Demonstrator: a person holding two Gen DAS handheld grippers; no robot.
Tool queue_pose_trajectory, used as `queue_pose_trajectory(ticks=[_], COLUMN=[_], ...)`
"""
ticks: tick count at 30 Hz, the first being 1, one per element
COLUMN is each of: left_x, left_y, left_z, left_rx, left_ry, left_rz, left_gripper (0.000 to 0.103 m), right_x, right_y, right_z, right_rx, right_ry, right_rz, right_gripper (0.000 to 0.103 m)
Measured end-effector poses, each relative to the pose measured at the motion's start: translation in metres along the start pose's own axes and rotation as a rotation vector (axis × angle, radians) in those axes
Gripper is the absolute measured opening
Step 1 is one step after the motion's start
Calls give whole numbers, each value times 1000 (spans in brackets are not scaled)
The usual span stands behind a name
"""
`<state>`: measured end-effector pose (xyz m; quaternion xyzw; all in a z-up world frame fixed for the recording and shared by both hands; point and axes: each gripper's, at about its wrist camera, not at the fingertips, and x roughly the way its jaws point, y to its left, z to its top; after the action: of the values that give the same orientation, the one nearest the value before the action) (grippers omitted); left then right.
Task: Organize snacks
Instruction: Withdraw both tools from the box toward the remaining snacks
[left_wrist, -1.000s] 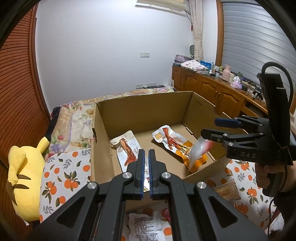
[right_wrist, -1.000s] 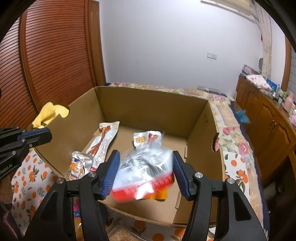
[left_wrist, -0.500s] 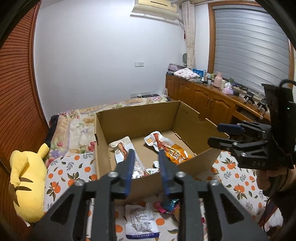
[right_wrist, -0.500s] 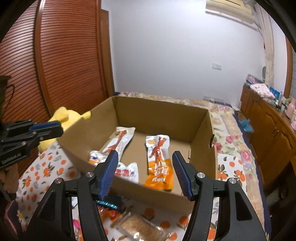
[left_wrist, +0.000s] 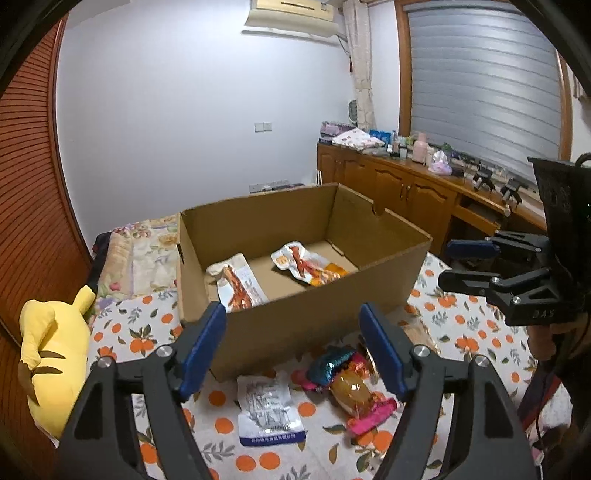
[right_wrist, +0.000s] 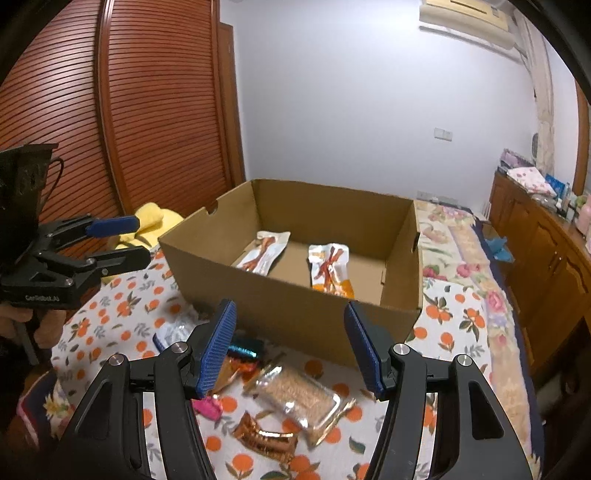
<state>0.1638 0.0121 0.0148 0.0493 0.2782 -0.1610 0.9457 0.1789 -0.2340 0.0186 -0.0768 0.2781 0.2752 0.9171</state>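
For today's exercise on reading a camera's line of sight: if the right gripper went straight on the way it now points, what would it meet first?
Most likely the near wall of the cardboard box, which fills the gap between the open, empty right gripper fingers. Depth is uncertain; angled lower, it would meet the loose snacks on the bedspread first.

Left gripper (left_wrist: 293, 345) jaws just opening wide from shut, nothing between them. Right gripper (right_wrist: 290, 345) no longer carrying its packet; jaws now empty. Orange packet (right_wrist: 330, 271) now lying in box (right_wrist: 295, 302) by first packet (right_wrist: 264, 251). Both grippers backing away from box, loose snacks (left_wrist: 347, 384) on bedspread (left_wrist: 122, 332) coming into view.
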Motion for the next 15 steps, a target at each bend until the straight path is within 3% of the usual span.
queue_pose_trajectory(ticks=[5, 15], left_x=[6, 40], left_y=[-7, -1], left_z=[-17, -58], left_rx=[28, -13], left_ry=[36, 147], left_rz=[-6, 9], left_gripper=[75, 75], right_x=[6, 40], right_y=[1, 0], right_z=[-17, -52], right_rx=[-14, -37], right_ry=[32, 149], right_rz=[-5, 8], right_gripper=[62, 63])
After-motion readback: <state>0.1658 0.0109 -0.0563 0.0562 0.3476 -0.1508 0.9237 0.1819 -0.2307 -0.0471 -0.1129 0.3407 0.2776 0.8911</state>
